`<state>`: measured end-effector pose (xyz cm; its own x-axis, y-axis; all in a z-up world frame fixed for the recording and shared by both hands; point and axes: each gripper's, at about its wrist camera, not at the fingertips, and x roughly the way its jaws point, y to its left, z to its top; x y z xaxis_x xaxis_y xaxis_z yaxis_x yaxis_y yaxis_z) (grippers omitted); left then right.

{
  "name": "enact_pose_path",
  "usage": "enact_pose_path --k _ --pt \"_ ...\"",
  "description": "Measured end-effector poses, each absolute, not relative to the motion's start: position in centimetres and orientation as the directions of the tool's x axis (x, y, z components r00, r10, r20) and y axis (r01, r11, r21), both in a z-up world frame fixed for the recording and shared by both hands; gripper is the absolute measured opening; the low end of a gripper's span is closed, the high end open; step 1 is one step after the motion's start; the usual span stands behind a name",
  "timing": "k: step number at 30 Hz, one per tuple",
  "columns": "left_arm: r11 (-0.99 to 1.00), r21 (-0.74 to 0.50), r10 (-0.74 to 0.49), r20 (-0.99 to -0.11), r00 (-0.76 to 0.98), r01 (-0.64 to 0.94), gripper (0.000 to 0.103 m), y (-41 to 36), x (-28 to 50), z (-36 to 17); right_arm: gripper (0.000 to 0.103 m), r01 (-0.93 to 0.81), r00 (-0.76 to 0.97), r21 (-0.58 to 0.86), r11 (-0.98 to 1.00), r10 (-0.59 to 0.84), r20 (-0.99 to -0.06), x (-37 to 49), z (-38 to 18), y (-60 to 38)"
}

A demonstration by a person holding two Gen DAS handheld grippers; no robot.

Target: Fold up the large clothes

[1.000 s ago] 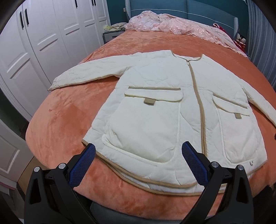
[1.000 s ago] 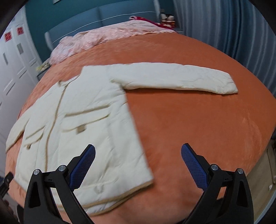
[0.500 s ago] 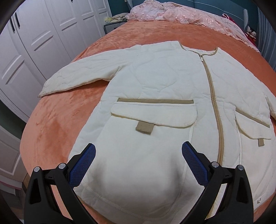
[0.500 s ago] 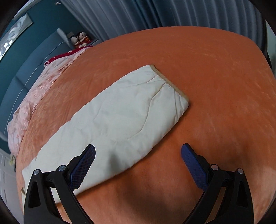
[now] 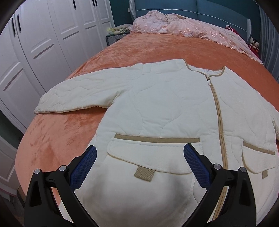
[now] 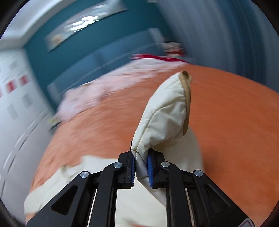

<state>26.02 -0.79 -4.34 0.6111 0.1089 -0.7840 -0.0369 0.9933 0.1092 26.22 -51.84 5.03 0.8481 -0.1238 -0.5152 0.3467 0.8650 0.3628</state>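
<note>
This is a bedroom in a home: a wide bed under an orange plush cover fills the room, with a padded blue headboard against a teal wall and a rumpled pink quilt heaped at its head. White panelled wardrobe doors line one side, a small nightstand stands by the headboard, and what seem to be pleated curtains hang along the other side, though that view is blurred.
</note>
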Motion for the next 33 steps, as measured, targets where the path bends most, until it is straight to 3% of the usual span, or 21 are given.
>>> enact_pose_path --k 2,5,9,12,19,24,26,28,29,30,31,32,33 --pt "0.995 0.089 0.103 -0.787 0.608 -0.053 0.098 0.0 26.3 -4.2 0.013 0.159 0.868 0.334 0.929 0.029 -0.495 29.2 6.4 -44.2" --pt "0.995 0.051 0.092 -0.792 0.603 -0.085 0.098 1.6 26.5 -4.0 0.022 -0.084 0.832 0.308 0.948 0.237 -0.501 32.0 5.9 -33.1" --pt "0.995 -0.025 0.040 -0.789 0.614 -0.097 0.098 3.5 27.1 -3.2 0.058 -0.208 0.813 0.227 0.951 0.297 -0.500 30.9 4.3 -24.5" --pt "0.992 -0.089 -0.019 -0.791 0.611 -0.085 0.098 4.1 28.4 -3.1 0.066 -0.165 0.816 0.275 0.947 0.288 -0.501 29.0 2.8 -24.7" --pt "0.947 -0.311 -0.224 -0.819 0.528 -0.081 0.098 2.4 33.6 -6.8 0.068 0.198 0.755 0.371 0.908 0.101 -0.648 24.1 -3.1 -31.9" --pt "0.940 -0.330 -0.252 -0.845 0.471 -0.090 0.097 -0.8 37.0 -10.2 0.068 0.382 0.724 0.512 0.770 0.095 -0.683 22.2 -7.2 -38.9" --pt "0.949 -0.302 -0.225 -0.846 0.484 -0.086 0.087 -1.7 37.6 -10.3 0.068 0.414 0.721 0.560 0.717 0.116 -0.683 22.3 -8.5 -40.4" --pt "0.950 -0.307 -0.249 -0.844 0.475 -0.048 0.047 -2.4 38.1 -9.8 0.069 0.429 0.732 0.614 0.663 0.145 -0.666 23.0 -9.5 -41.3" --pt "0.950 -0.308 -0.250 -0.845 0.474 -0.048 0.038 -2.3 38.4 -9.5 0.069 0.430 0.742 0.643 0.634 0.157 -0.652 23.3 -9.9 -41.8" --pt "0.948 -0.314 -0.256 -0.839 0.480 -0.044 0.018 -2.2 38.6 -9.0 0.068 0.434 0.750 0.661 0.612 0.161 -0.641 23.8 -10.1 -42.1" --pt "0.947 -0.320 -0.262 -0.830 0.492 -0.037 0.011 -1.8 38.7 -8.4 0.066 0.430 0.760 0.674 0.600 0.162 -0.629 24.3 -10.1 -42.2" --pt "0.947 -0.320 -0.260 -0.820 0.510 -0.030 0.008 -1.4 38.8 -7.7 0.051 0.421 0.768 0.681 0.599 0.164 -0.619 25.1 -9.8 -42.2" --pt "0.950 -0.311 -0.249 -0.806 0.537 -0.027 0.007 -0.8 38.7 -6.6 0.028 0.419 0.766 0.673 0.610 0.161 -0.623 25.8 -9.4 -42.0"
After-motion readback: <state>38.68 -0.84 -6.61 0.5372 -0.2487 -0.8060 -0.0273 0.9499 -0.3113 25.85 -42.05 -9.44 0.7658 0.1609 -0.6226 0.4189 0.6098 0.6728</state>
